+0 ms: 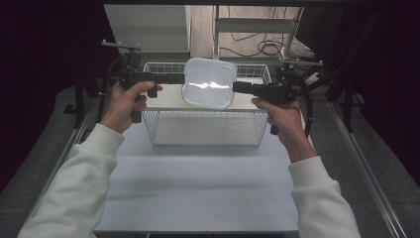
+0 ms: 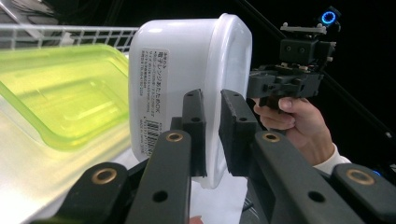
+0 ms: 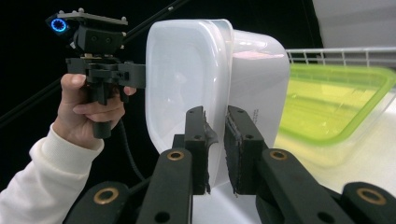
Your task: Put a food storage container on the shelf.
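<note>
A white lidded plastic container hangs above the wire basket, tipped so its lid faces me. My left gripper grips its left edge and my right gripper its right edge. In the left gripper view the container shows its labelled base, and the left gripper is shut on its rim. In the right gripper view the right gripper pinches the rim of the container from the opposite side. Each view shows the other gripper farther off.
A clear container with a green lid lies in the basket below the white one. The basket stands at the far end of the pale table. Dark frames and cables stand behind and to both sides.
</note>
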The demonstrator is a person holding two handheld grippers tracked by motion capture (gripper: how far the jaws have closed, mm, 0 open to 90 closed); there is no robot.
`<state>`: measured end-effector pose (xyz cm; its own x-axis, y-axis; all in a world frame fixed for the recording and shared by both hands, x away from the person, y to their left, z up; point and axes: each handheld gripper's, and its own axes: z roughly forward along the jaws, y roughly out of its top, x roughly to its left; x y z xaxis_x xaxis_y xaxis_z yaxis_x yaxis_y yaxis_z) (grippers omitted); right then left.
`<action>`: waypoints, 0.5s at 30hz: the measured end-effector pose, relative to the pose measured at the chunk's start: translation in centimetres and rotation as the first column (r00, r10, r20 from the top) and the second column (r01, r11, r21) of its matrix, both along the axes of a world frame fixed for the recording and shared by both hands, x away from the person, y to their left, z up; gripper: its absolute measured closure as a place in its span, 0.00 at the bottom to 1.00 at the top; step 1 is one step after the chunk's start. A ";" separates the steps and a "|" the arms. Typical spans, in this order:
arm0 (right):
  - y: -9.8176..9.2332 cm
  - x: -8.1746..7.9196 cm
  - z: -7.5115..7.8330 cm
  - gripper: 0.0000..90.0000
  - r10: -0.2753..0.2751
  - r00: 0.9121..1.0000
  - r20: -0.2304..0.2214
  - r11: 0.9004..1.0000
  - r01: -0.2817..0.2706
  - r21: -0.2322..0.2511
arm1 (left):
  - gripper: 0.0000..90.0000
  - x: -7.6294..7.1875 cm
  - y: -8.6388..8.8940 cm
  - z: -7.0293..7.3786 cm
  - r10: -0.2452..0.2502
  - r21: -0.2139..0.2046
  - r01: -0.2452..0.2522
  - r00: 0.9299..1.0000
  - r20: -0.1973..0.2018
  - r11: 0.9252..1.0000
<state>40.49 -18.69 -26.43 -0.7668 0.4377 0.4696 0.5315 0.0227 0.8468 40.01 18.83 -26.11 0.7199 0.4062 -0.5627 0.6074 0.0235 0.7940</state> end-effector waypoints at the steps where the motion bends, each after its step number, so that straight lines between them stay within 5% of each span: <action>1: 0.1 0.3 0.1 0.88 0.000 1.000 -0.001 1.000 0.000 0.002 | 0.90 0.3 0.1 0.1 0.002 -0.002 -0.002 1.000 0.000 1.000; 15: 0.9 4.4 1.1 0.88 -0.012 0.999 -0.033 1.000 0.012 -0.012 | 0.90 4.0 0.5 -0.2 0.040 -0.017 -0.041 0.999 -0.037 0.999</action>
<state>44.85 -17.80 -25.31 -0.7454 0.4522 0.4898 0.5598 0.0256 0.8282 44.02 19.32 -26.32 0.6818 0.4240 -0.5961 0.6345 0.0626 0.7704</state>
